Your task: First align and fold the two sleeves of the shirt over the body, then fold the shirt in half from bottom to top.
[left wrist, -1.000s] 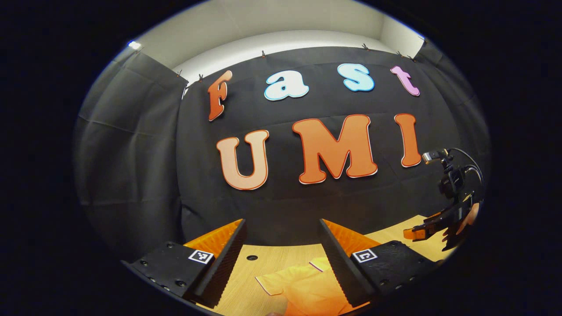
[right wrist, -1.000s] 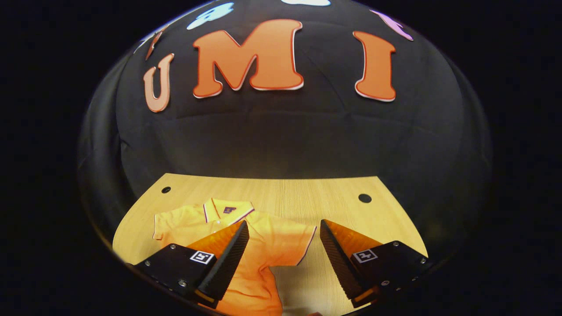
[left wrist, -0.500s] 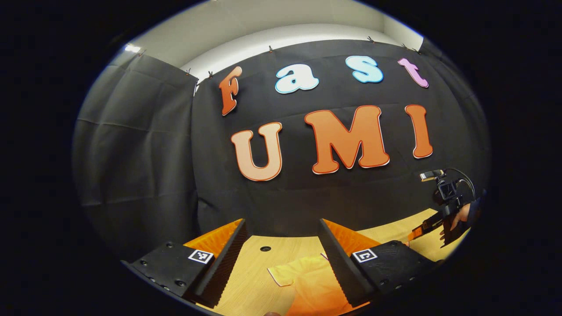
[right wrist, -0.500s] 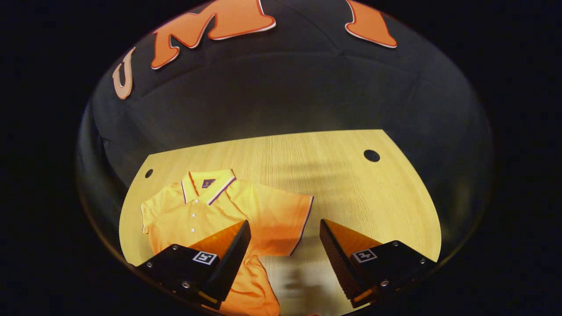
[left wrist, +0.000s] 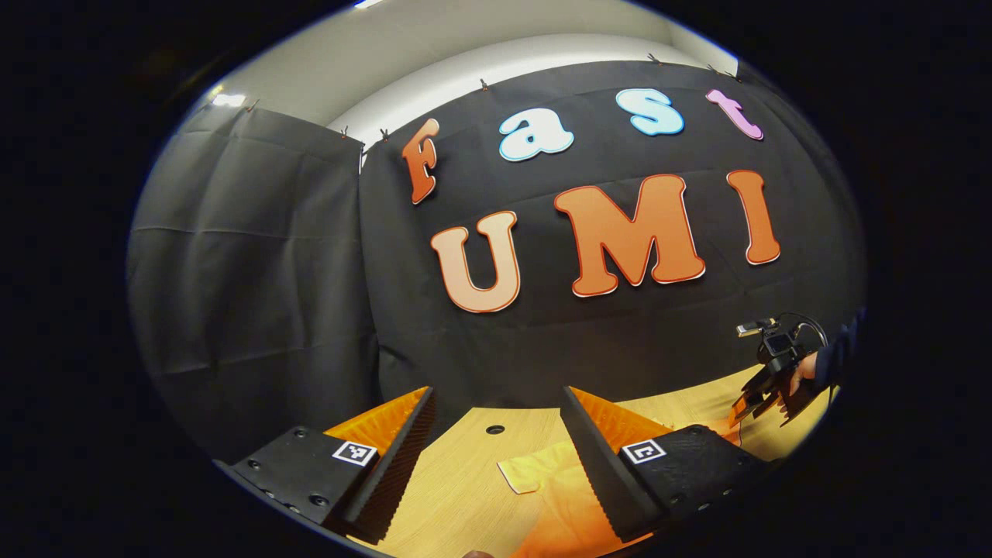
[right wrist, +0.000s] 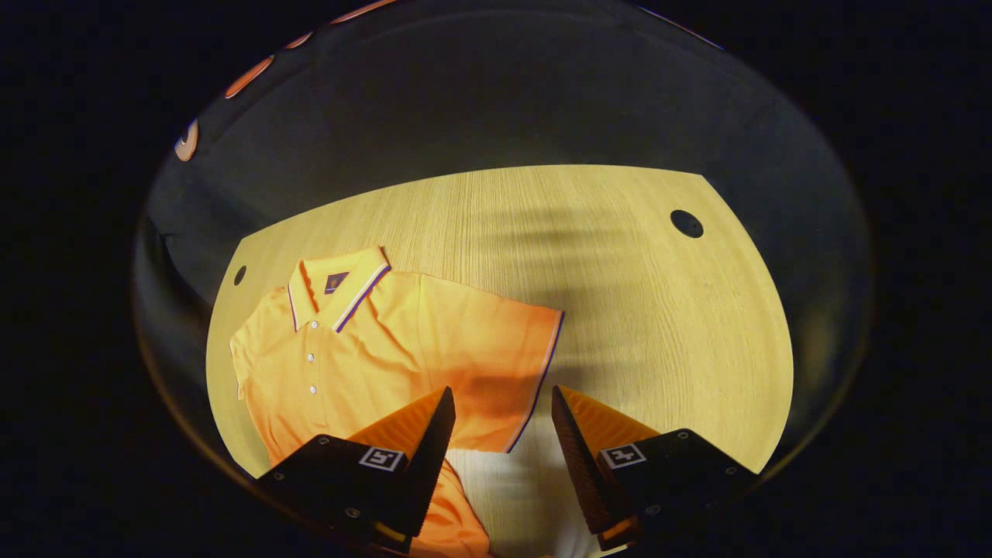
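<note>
While the right claw (right wrist: pixel 500 403) hangs over the pale wooden surface (right wrist: pixel 620 294), its two fingers stand parted with nothing between them, angled down at the orange short-sleeved polo shirt (right wrist: pixel 372 349). That shirt lies flat, face up, with its striped collar (right wrist: pixel 341 283) far ahead and to the left of the claw. One sleeve (right wrist: pixel 511 372), edged with a dark line, spreads out just ahead of the fingertips, its hem running between them; whether the tips touch the cloth is hard to judge from this angle. A round hole (right wrist: pixel 687 223) in the surface sits well ahead and to the right.

From the left gripper view, the left claw (left wrist: pixel 496 399) is likewise spread wide and grips nothing. Below and between its fingers lies the shirt's other sleeve (left wrist: pixel 535 473), nearer the right-hand finger, with another round hole (left wrist: pixel 494 428) in the surface just beyond. Far off to the right of this claw, the right claw (left wrist: pixel 756 403) shows small, gripped by a person's hand (left wrist: pixel 802 380) low over the surface.
</note>
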Available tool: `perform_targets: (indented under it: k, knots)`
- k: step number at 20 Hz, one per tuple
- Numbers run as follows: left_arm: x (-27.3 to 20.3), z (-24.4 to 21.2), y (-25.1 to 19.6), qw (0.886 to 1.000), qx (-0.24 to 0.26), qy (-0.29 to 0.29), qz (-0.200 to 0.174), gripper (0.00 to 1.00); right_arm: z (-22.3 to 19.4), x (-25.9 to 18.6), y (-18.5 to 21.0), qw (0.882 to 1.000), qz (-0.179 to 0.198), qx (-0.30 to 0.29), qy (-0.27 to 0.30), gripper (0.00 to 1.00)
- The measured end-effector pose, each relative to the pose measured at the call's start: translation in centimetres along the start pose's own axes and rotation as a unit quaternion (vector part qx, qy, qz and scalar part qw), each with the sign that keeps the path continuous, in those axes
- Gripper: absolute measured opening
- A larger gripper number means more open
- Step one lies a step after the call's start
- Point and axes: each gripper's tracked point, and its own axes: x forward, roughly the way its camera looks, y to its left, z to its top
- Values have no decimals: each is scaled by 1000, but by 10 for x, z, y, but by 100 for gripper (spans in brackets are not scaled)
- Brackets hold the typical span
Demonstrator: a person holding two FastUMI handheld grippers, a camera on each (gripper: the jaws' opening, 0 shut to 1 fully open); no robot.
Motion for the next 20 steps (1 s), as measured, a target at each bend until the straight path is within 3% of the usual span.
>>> perform_targets:
  k: [4,12,15,16,18,20]
  knots:
    - [-15,-1,1,1000,6,4,4,99,-4,19,1,999,5,-1,39,77]
    - [-9,-5,-9,1000,8,15,-1,100,-22,49,-12,996,-27,-13,85,76]
    - [-6,-7,-18,1000,8,21,-11,100,-15,50,-18,996,-33,17,77,40]
    - [-3,-8,-21,1000,8,23,-16,99,-14,50,-17,996,-24,20,78,38]
    - [-3,-6,-24,1000,6,18,-21,100,-13,48,-11,996,26,37,83,11]
    - [0,-6,-24,1000,5,18,-24,99,-15,45,-5,992,52,64,93,5]
